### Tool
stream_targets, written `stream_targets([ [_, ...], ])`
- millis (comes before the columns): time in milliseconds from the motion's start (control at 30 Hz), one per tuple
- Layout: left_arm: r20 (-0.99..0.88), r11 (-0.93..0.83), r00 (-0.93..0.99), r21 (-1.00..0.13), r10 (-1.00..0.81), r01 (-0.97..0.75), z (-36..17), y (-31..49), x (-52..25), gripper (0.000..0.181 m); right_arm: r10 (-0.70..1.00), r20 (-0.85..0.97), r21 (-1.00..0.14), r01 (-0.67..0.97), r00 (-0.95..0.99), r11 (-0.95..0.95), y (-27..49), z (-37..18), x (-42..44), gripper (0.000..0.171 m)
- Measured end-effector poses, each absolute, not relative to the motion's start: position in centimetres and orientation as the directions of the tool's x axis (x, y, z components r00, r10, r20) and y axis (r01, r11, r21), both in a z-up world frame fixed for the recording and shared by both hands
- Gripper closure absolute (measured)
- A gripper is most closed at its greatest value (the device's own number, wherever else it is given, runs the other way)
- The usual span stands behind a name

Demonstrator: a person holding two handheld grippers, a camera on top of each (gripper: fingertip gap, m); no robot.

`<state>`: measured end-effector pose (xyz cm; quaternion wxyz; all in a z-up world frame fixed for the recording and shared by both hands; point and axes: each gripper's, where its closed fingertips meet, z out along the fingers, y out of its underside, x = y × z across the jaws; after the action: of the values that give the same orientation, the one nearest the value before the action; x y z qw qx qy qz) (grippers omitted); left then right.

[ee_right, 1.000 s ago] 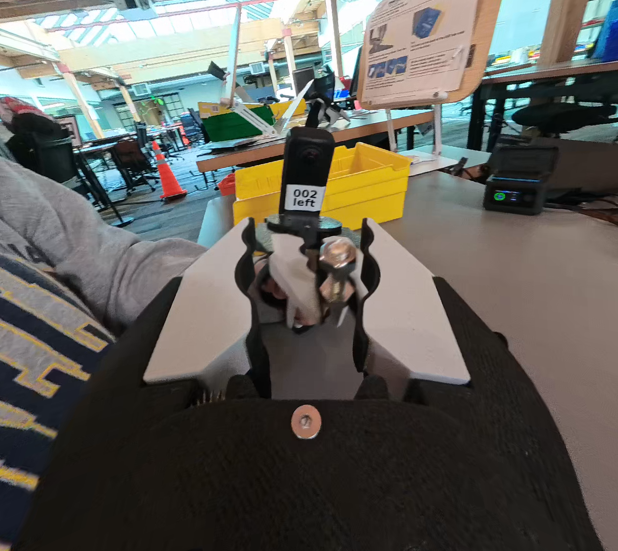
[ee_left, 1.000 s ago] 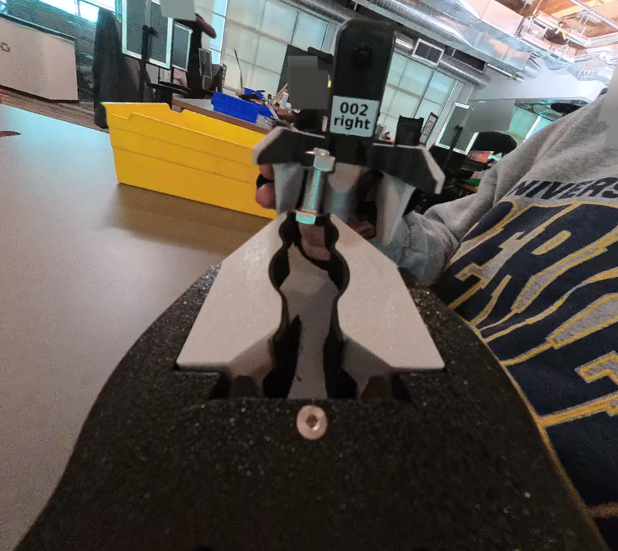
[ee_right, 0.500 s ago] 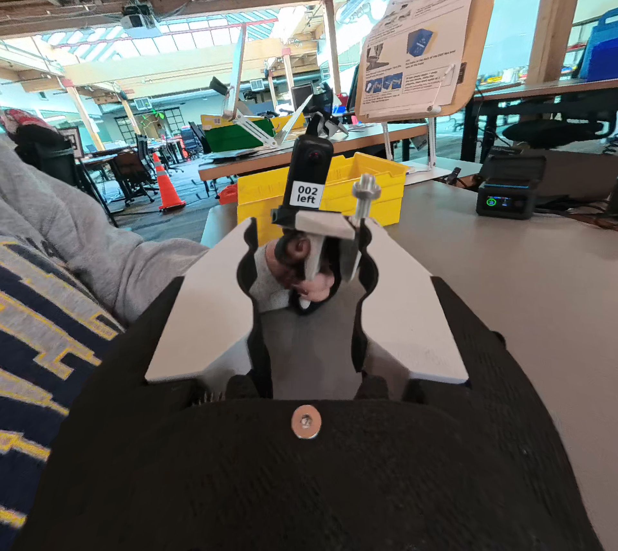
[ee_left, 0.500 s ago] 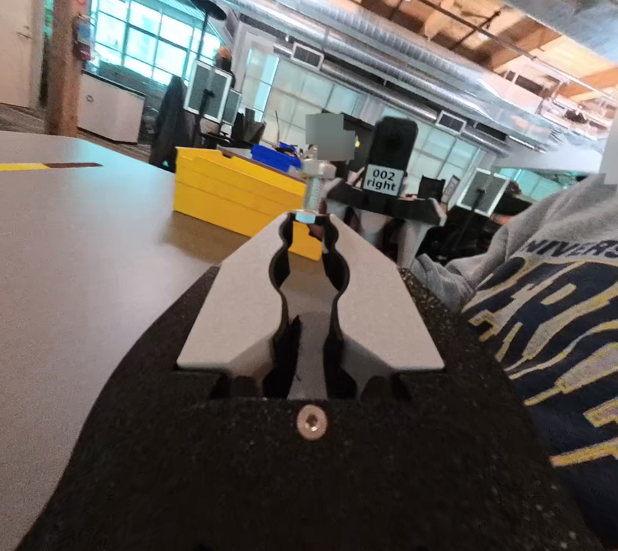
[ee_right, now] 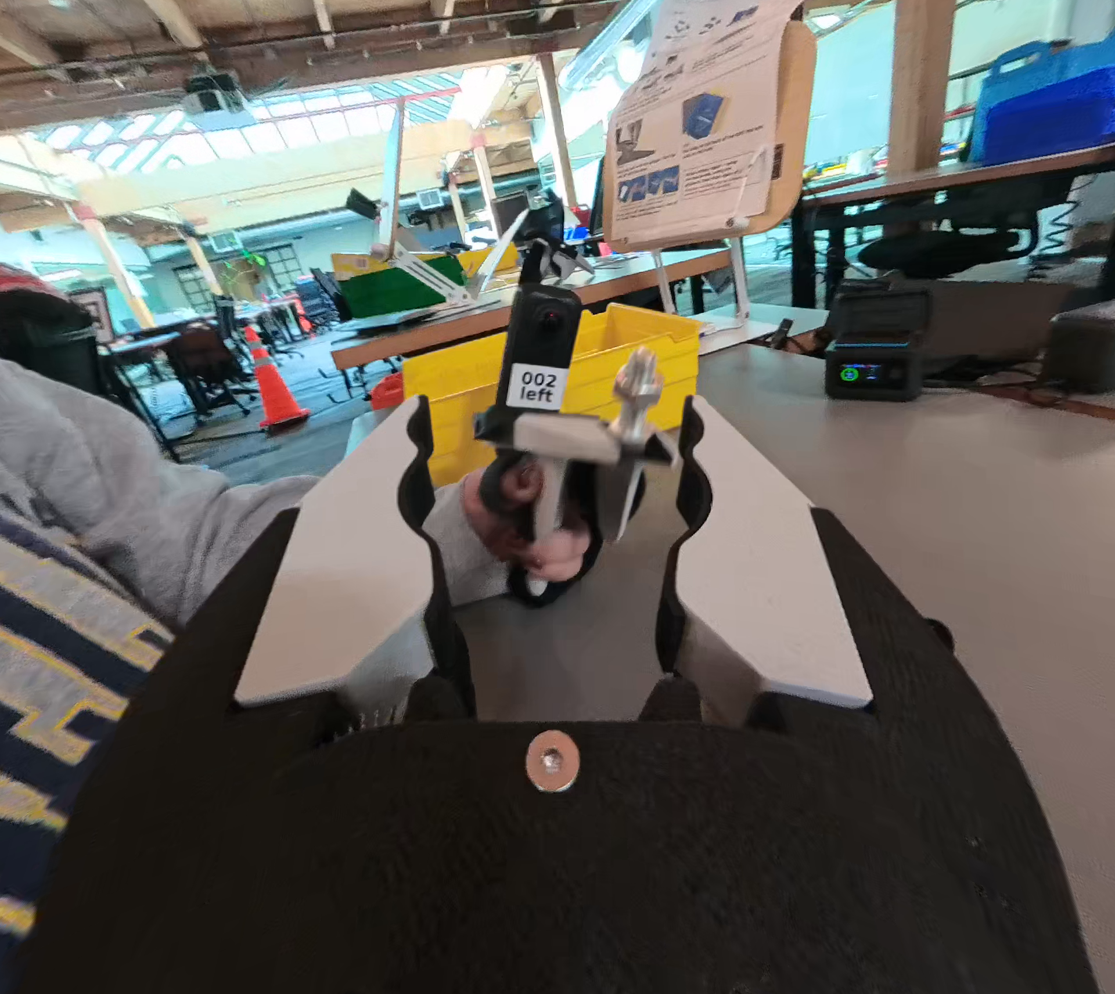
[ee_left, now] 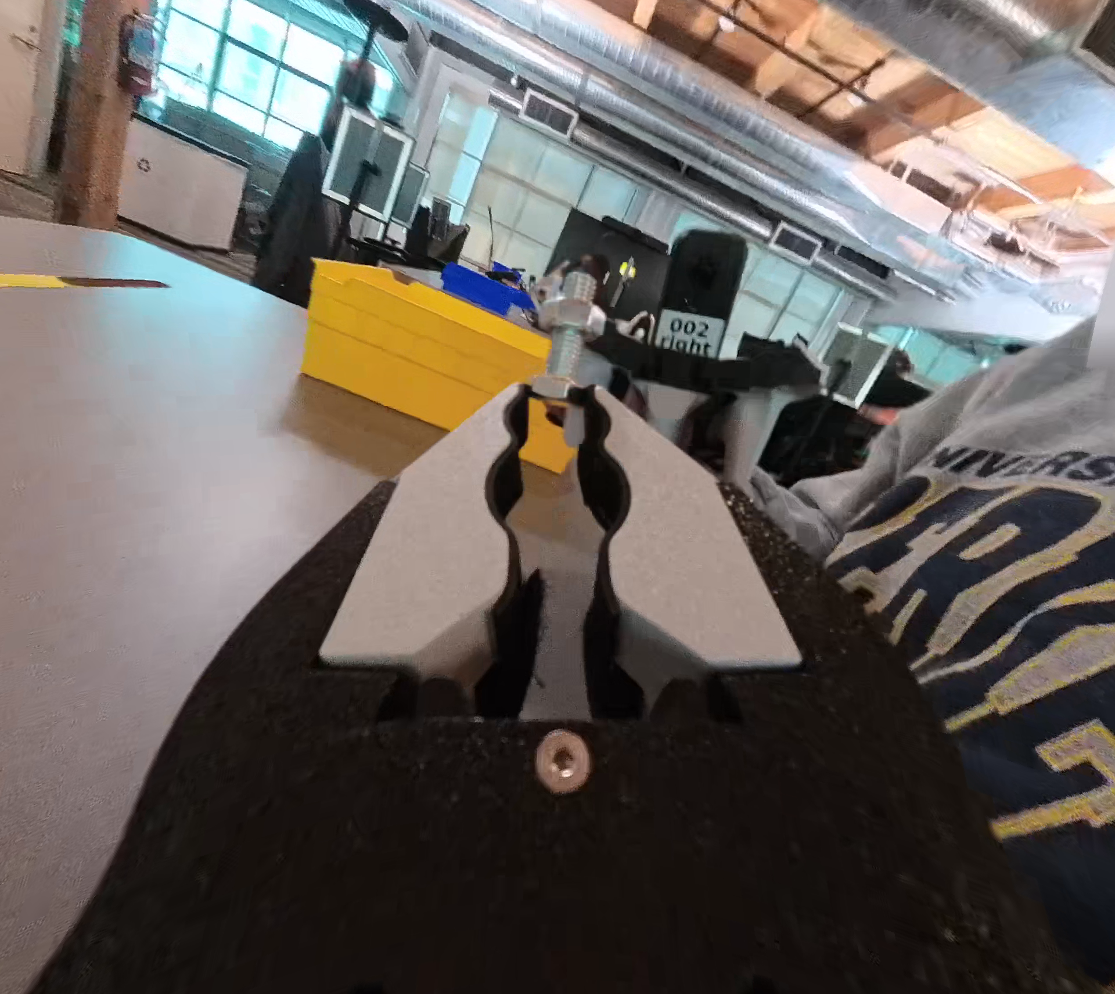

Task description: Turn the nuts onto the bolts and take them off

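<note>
My left gripper (ee_left: pixel 552 397) is shut on the head of a silver bolt (ee_left: pixel 564 356), which stands upright out of the fingertips. A hex nut (ee_left: pixel 570 312) sits on its thread, with a short length of thread showing above it. My right gripper (ee_right: pixel 552 416) is open and empty, its jaws wide apart. It faces the left gripper (ee_right: pixel 627 446) and the bolt (ee_right: pixel 633 410) from a short distance and touches neither. In the left wrist view the right gripper (ee_left: pixel 700 416) shows behind the bolt.
A yellow bin (ee_left: pixel 422 337) stands on the grey table (ee_left: pixel 151 452) behind the grippers and also shows in the right wrist view (ee_right: pixel 639 344). A small black device with a lit screen (ee_right: pixel 875 362) sits at the right. The person's grey sweatshirt (ee_left: pixel 965 543) is close by. Across from one pair of fingers to the other is roughly 4 centimetres.
The two grippers have drawn apart. The right gripper, which was close around the bolt's nut end, has backed off, and its jaws stand wider. The left gripper keeps the bolt.
</note>
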<state>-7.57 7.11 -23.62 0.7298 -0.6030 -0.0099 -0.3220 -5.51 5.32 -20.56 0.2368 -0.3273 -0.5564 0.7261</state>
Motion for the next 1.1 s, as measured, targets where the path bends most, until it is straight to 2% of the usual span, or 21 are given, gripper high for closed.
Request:
stream_targets([
  [133,0.35,-0.027,0.752,-0.913,-0.559,0.406,-24.2,8.4,-3.1,0.165,0.69,-0.183,-0.974,0.032,-0.7,-0.226,3.8,-20.5,-6.2,0.087],
  [267,0.388,0.074,0.791,-0.877,-0.474,0.474,-23.2,7.3,-6.8,0.166,0.671,-0.202,-0.969,0.044,-0.713,-0.245,4.2,-20.9,-4.9,0.083],
  [300,0.404,0.099,0.806,-0.867,-0.432,0.488,-23.2,7.1,-8.1,0.166,0.667,-0.224,-0.963,0.055,-0.711,-0.265,4.8,-21.1,-4.6,0.098],
  [367,0.403,0.091,0.806,-0.871,-0.433,0.484,-23.3,6.8,-8.2,0.166,0.682,-0.268,-0.942,0.037,-0.68,-0.334,6.2,-20.5,-4.9,0.112],
  [533,0.367,0.047,0.808,-0.899,-0.46,0.435,-24.0,8.0,-5.9,0.166,0.757,-0.239,-0.961,0.037,-0.608,-0.273,6.9,-21.0,-6.3,0.122],
  [633,0.382,0.062,0.791,-0.883,-0.478,0.465,-23.6,7.7,-6.1,0.166,0.766,-0.24,-0.961,0.035,-0.596,-0.275,7.1,-21.6,-6.3,0.14],
  [767,0.382,0.069,0.776,-0.877,-0.502,0.476,-23.3,7.4,-5.8,0.166,0.762,-0.247,-0.959,0.039,-0.599,-0.28,7.3,-21.9,-6.2,0.155],
  [1100,0.348,0.073,0.779,-0.892,-0.521,0.446,-23.5,8.4,-4.4,0.164,0.786,-0.176,-0.979,0.02,-0.592,-0.204,7.9,-21.7,-5.2,0.156],
])
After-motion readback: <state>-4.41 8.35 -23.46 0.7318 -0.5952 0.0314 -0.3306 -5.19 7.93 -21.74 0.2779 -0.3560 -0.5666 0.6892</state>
